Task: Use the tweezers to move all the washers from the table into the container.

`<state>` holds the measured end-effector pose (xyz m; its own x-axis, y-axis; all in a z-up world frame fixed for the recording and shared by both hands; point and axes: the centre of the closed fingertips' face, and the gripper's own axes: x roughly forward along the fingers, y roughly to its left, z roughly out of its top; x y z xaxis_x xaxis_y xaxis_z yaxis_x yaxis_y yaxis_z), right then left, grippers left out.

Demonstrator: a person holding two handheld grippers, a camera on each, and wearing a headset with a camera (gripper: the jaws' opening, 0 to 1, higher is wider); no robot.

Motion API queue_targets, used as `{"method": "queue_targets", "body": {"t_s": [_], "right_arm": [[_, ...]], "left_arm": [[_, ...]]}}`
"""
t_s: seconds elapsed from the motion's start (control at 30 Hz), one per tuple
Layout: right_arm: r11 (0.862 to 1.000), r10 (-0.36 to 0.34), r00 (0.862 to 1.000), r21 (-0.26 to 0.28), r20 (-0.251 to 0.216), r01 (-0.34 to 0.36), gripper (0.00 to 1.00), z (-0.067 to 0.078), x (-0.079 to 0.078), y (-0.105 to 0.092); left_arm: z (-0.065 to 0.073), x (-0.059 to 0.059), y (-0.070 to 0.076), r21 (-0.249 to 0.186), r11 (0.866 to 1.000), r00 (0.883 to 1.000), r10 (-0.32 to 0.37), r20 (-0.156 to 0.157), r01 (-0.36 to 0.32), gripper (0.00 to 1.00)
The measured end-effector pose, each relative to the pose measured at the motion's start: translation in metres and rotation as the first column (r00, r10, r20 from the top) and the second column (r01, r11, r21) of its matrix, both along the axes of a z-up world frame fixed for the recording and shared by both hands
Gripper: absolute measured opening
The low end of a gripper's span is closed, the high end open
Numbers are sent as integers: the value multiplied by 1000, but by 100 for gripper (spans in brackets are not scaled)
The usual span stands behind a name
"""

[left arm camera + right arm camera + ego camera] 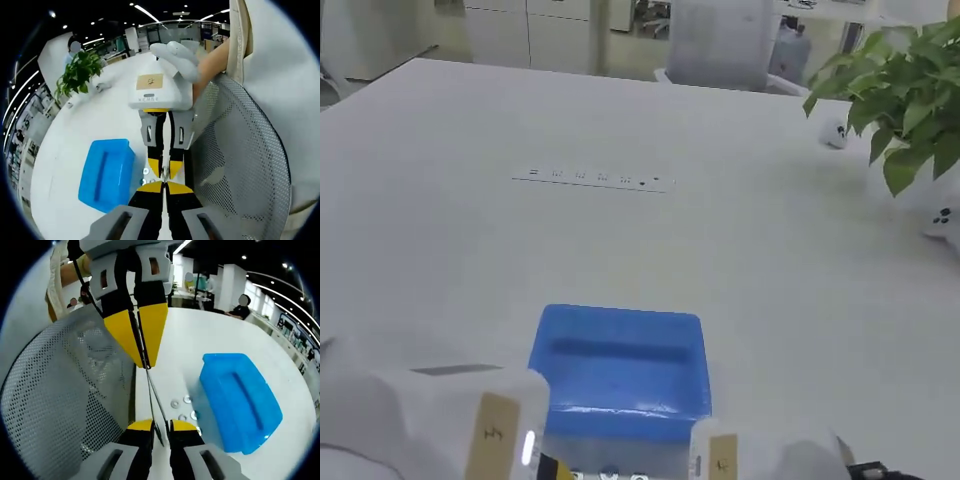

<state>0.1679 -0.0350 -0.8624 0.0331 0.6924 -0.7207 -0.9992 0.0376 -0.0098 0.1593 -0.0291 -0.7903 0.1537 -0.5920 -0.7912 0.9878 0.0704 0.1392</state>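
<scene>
**Steel tweezers bridging two grippers; washers not yet lifted**

**Grip:** The left gripper (145,362) has its yellow jaws clenched on the tweezers (152,395). The thin legs run on into the gap of the right gripper (161,427). I cannot tell whether those jaws pinch the legs or merely flank them.

**Step, as judged:** Settling the tool before a first pick. Seat the legs squarely between the pads, with the tips free ahead of the jaws. Squeeze only until the tips meet. Come at each washer low, catch its rim or hole, and lift it clear of the container wall before letting go.

**Items:** Several washers (175,403), small, flat, silvery rings. They lie loose on the white table (210,340), just to the right of the right jaws, between them and the blue rectangular container (240,400).
</scene>
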Motion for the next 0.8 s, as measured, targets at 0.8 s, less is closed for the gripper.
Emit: {"method": "queue_targets", "body": {"t_s": [0.8], "right_arm": [[989, -7, 999, 145, -37, 13, 7, 9, 14, 54]], "left_arm": [[15, 18, 25, 62, 998, 1000, -20, -12, 21, 0]]}}
